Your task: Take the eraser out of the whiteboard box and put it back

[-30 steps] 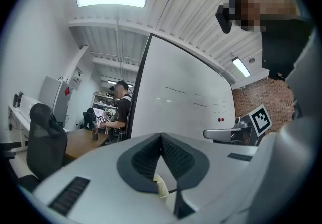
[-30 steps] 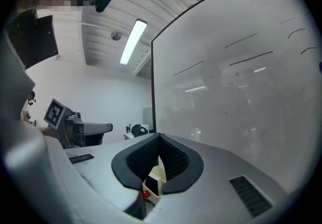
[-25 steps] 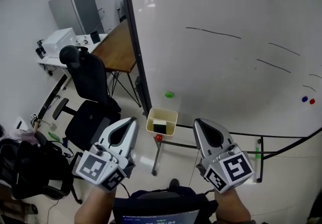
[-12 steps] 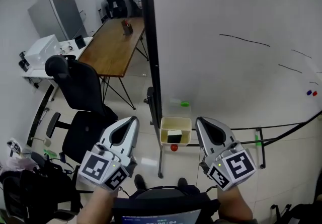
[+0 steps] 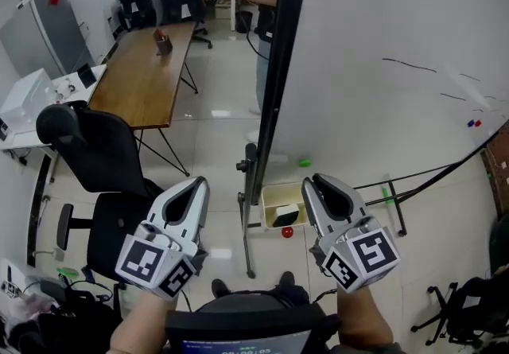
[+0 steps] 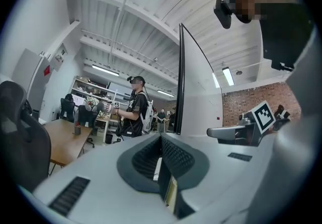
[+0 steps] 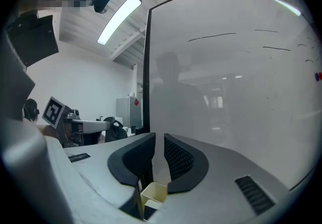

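- Pale floor tiles fill the head view, with a wooden table (image 5: 147, 74) and a black chair (image 5: 91, 149) at far left.
- Next comes the left gripper (image 5: 193, 183). Its jaws are closed together with nothing between them, and it points level past the frame (image 5: 274, 82) at the board's edge.
- Low on that frame hangs the whiteboard box (image 5: 269, 200). The eraser (image 5: 288, 215) lies inside it, untouched. A red magnet (image 5: 287, 231) sits just below the box and a green magnet (image 5: 304, 161) just above it.
- Over the last second the box has shifted from midway between the two grippers to just beside the tip of the right gripper (image 5: 316, 182), and the whiteboard (image 5: 398, 42) now appears more edge-on.
- The right gripper's jaws have just been opening. A narrow gap now shows, and nothing is between the pads.
- Judgement: this is the approach, with the right gripper being readied for the pick. The gap looks too slim for the eraser and probably needs widening first.
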